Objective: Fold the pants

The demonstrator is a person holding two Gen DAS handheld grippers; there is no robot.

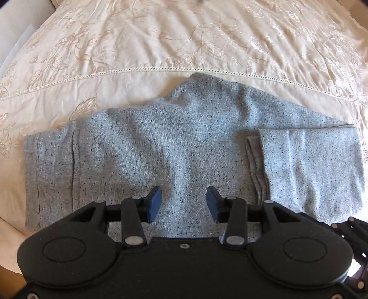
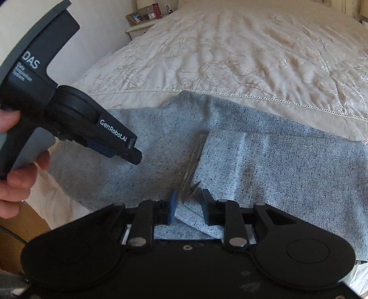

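Grey speckled pants (image 1: 161, 142) lie across the cream bed cover, with the leg end folded over on the right (image 1: 310, 165). My left gripper (image 1: 184, 202) hangs above the middle of the pants, pointing down, open with nothing between its blue pads. In the right wrist view a hand (image 2: 13, 184) holds that left gripper (image 2: 131, 156) over the cloth. My right gripper (image 2: 188, 209) stands open at the near edge of the pants (image 2: 276, 165). A blurred corner of the folded layer (image 2: 191, 195) sits loose between its pads, which do not press on it.
The embroidered bed cover (image 2: 253, 46) stretches far beyond the pants, with a lace seam (image 1: 147, 69) just behind them. A nightstand (image 2: 147, 18) with small items stands at the far left corner. The bed's left edge (image 2: 69, 202) drops off near the hand.
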